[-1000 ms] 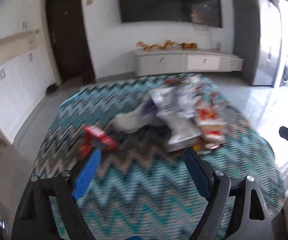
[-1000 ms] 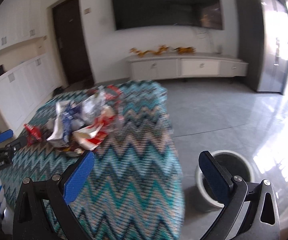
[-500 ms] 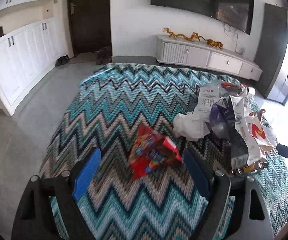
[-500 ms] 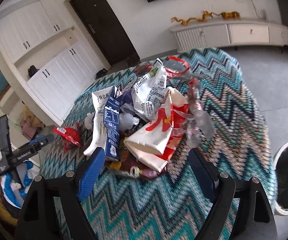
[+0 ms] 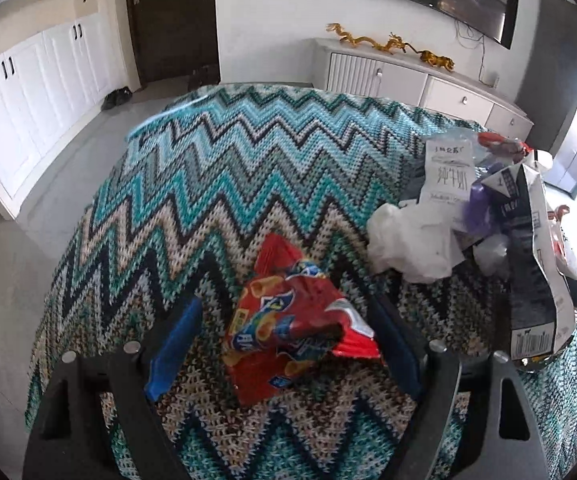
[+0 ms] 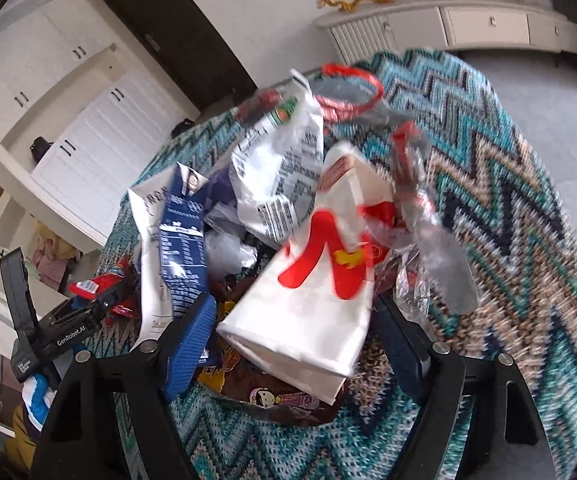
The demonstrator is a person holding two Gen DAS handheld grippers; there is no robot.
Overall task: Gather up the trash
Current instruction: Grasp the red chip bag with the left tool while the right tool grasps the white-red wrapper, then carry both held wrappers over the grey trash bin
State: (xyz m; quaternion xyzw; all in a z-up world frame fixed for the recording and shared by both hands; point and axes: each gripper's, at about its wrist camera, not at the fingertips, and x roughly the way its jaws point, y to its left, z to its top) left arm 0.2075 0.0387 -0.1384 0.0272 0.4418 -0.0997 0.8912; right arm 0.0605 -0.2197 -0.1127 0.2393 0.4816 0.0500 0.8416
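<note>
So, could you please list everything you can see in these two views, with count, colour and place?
red snack bag: one, red and blue, alone on the cloth between the left jaws, pads not pressing.
white paper bag: one, white with red print, front of the pile, between the closing right jaws.
milk carton: one, blue and white, flattened, left of pile.
white printed pouch: one, pile's far side.
crumpled tissue: one, white, pile's edge.
zigzag cloth: one, teal, beige, black, covering table.
sideboard: one, white, by wall.
left gripper: black, blue pads.
right gripper: black, blue pads.
</note>
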